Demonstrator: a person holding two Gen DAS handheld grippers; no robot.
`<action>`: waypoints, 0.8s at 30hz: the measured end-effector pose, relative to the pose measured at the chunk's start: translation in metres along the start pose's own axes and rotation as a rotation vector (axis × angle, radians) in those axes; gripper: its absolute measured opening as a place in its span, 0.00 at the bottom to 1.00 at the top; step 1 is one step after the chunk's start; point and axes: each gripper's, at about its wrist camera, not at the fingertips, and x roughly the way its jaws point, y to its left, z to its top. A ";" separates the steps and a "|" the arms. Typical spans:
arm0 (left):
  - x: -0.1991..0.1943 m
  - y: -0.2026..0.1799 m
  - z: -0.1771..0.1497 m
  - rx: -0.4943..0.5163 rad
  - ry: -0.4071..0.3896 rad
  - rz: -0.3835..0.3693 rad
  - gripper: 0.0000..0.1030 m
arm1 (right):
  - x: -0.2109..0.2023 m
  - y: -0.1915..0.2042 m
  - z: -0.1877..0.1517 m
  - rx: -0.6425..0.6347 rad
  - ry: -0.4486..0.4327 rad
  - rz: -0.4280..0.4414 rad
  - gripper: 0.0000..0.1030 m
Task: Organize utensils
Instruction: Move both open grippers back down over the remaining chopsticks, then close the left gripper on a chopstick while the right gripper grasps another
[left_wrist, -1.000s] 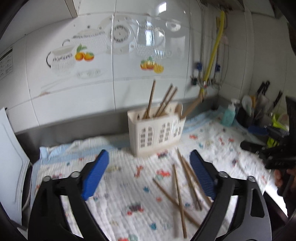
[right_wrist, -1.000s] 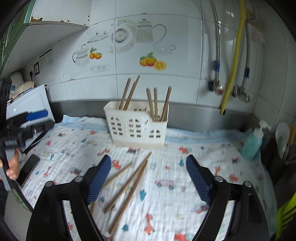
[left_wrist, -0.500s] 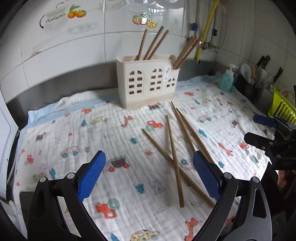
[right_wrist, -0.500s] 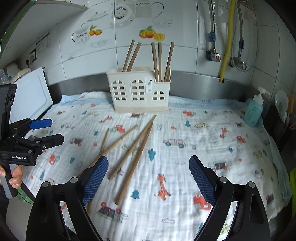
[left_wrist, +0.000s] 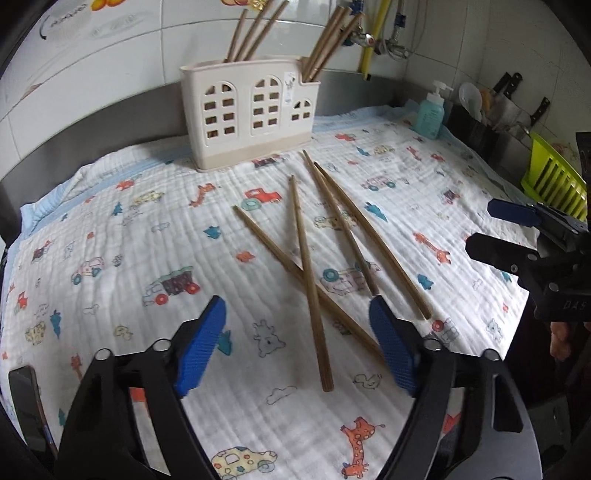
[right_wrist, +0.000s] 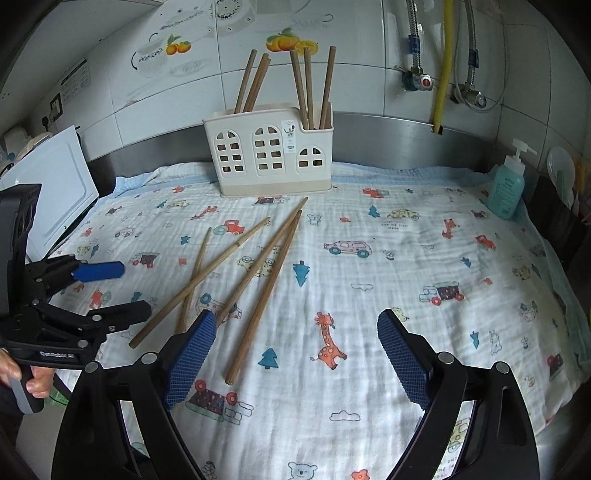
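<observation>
My left gripper (left_wrist: 297, 343) has dropped toward the four loose chopsticks (left_wrist: 308, 273) at frame centre. Its jaws have just been narrowing but grasp nothing; two sticks lie between them. My right gripper (right_wrist: 295, 354) hangs released beside the sticks. Two sticks cross. The holder (left_wrist: 247, 114) stands upper centre; the soap bottle (left_wrist: 430, 114) is well clear.

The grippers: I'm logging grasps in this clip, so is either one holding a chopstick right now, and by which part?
Nothing is held. The left gripper has just been closing over the crossed chopsticks without gripping them; the right gripper is open and empty.
</observation>
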 end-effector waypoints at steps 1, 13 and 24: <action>0.002 -0.001 0.000 0.003 0.005 -0.006 0.67 | 0.000 0.000 0.000 0.002 0.001 0.001 0.84; 0.024 -0.006 -0.005 -0.006 0.064 -0.070 0.27 | 0.015 0.001 -0.006 0.016 0.029 0.023 0.84; 0.035 -0.002 -0.006 -0.044 0.104 -0.079 0.13 | 0.025 0.005 -0.008 0.020 0.046 0.044 0.82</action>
